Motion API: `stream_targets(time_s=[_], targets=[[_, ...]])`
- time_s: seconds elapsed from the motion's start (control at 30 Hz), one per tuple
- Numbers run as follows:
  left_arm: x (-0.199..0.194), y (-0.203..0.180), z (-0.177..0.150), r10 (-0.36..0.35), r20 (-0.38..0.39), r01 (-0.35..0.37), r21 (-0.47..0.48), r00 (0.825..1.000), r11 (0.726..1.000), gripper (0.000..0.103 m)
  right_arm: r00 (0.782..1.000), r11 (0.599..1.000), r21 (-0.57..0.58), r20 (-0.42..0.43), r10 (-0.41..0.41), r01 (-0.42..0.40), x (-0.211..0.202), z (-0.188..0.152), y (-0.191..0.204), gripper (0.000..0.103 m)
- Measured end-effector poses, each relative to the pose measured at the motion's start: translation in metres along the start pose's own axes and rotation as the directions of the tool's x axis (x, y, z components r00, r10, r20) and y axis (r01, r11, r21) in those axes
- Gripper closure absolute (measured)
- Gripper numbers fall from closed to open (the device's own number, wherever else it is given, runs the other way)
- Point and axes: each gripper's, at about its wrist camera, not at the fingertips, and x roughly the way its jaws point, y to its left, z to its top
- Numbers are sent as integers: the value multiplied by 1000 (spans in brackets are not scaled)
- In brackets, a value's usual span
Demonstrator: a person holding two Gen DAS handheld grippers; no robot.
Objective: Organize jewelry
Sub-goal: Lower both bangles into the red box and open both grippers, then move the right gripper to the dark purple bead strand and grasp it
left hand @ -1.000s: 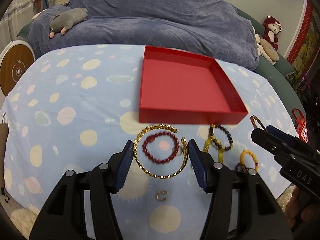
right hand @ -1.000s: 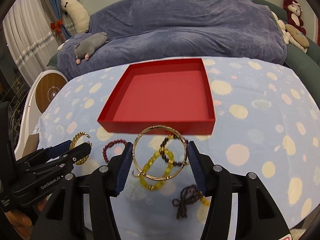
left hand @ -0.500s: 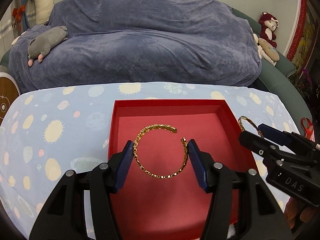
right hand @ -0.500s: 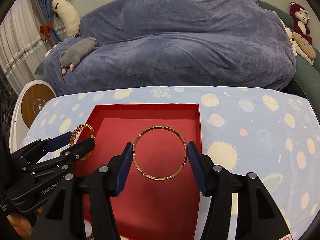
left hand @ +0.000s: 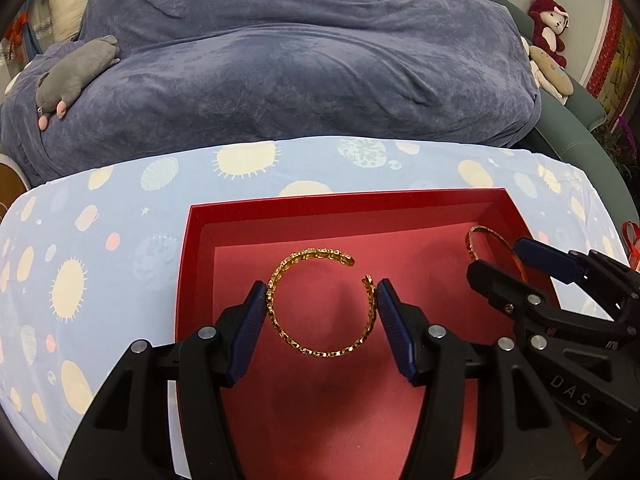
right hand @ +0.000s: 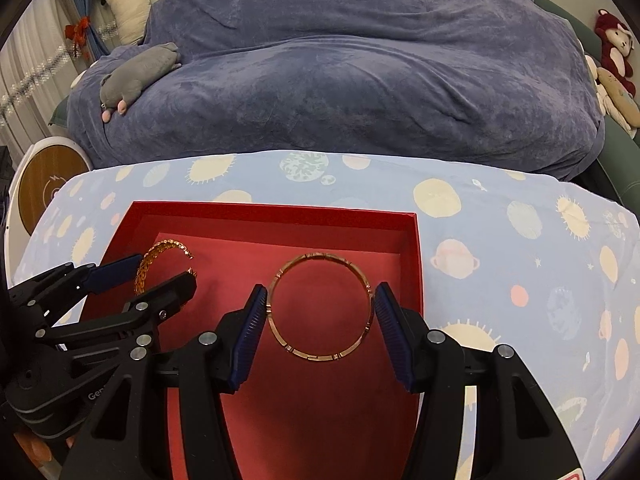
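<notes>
A shallow red box [left hand: 344,200] lies on the spotted blue cloth. My left gripper [left hand: 321,286] hangs over its floor, shut on an open gold chain bracelet [left hand: 310,350], with a pad pressing each side. To its right, my right gripper [left hand: 498,258] holds a thin gold bangle [left hand: 486,234] over the box's right part. In the right wrist view the right gripper [right hand: 321,289] is shut on that bangle [right hand: 312,354], inside the box [right hand: 272,210]. The left gripper [right hand: 164,270] and its chain bracelet [right hand: 160,250] show at the left.
The table wears a light blue cloth with pale spots [left hand: 100,280]. Behind it stands a sofa under a dark blue cover [left hand: 320,80], with a grey plush toy [left hand: 76,76] on it. A round white and wooden disc [right hand: 48,188] stands at the left.
Both grippers have travelled forward and down from above the loose jewelry at the table's front to over the red box, each carrying its bracelet.
</notes>
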Motion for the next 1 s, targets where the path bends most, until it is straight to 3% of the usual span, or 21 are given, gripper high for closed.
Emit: stream_targets(time_s=[0.07,0.23,0.57,0.8,1.0], targets=[[-1,1,1,12,10,-12,-6,1000,1000,48,1000,1000,1,15,-12,12,-3,1,0,42],[-19,4,3,42,57,-40,-23,997,999,29,998,999,29,60,-21,20,-22,3,-7,28],[-87,-14,-21,21,112,-26,36,994,999,28,992,1000,10,119,-29,28,-98,-27,-4,27],[-140,-25,-78,13,114,-21,76,993,997,28,991,998,56,127,-33,26,-158,-85,-9,27],[-166,-21,-151,31,62,-35,63,998,997,28,996,991,131,78,-32,21,-191,-152,-16,27]])
